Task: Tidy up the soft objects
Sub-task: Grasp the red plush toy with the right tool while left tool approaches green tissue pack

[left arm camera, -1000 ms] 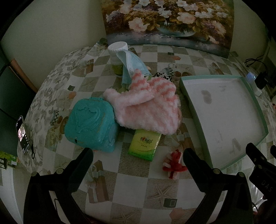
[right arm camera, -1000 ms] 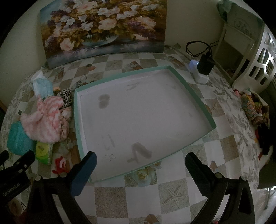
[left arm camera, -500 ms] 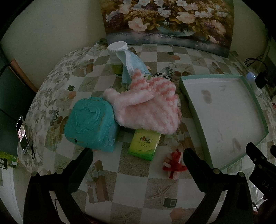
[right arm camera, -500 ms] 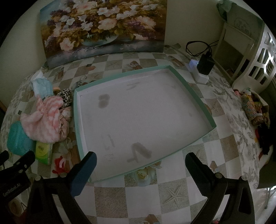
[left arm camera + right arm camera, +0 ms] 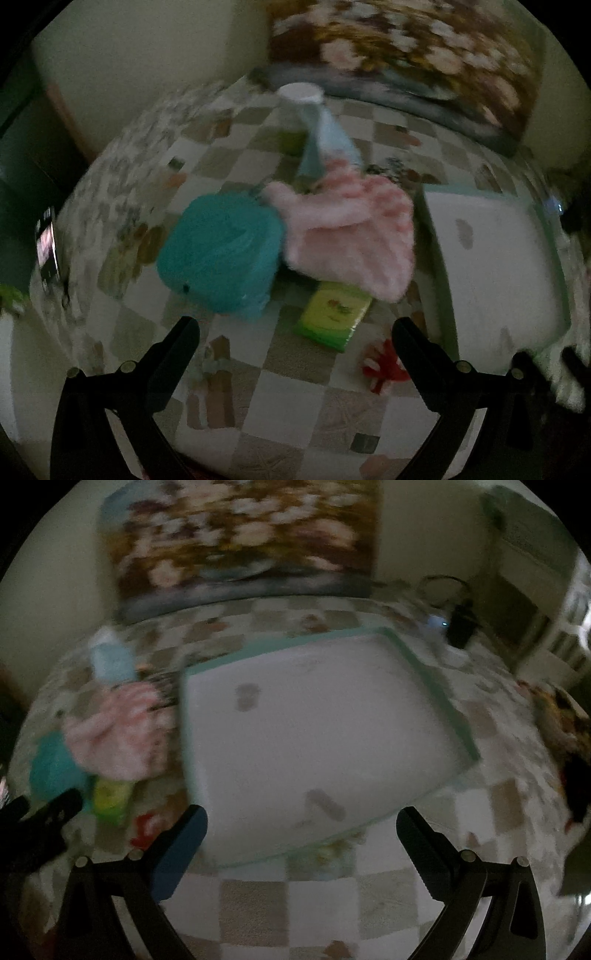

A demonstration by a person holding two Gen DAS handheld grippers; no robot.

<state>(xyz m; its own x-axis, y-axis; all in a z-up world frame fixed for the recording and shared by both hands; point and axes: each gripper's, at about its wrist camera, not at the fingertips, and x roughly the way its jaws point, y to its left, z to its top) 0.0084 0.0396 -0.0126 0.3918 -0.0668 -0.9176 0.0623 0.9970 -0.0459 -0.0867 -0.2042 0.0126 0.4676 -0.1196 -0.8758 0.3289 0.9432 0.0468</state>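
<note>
hovering with jaws spread, the left gripper [image 5: 295,332] faces a pink fluffy cloth [image 5: 351,236] at frame centre, the right gripper [image 5: 301,823] a white tray [image 5: 436,686], also spread.

A lived-in home room, dimly lit: a table [image 5: 325,901] under a checkered, flower-printed cloth stands against a plain wall where a large floral painting [image 5: 243,535] leans. A white lattice shelf [image 5: 576,613] stands to one side, and a charger with its cable [image 5: 458,624] lies on the tabletop

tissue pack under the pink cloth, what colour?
Yellow-green tissue pack, partly tucked under the pink cloth; clearest in the left wrist view.
</note>
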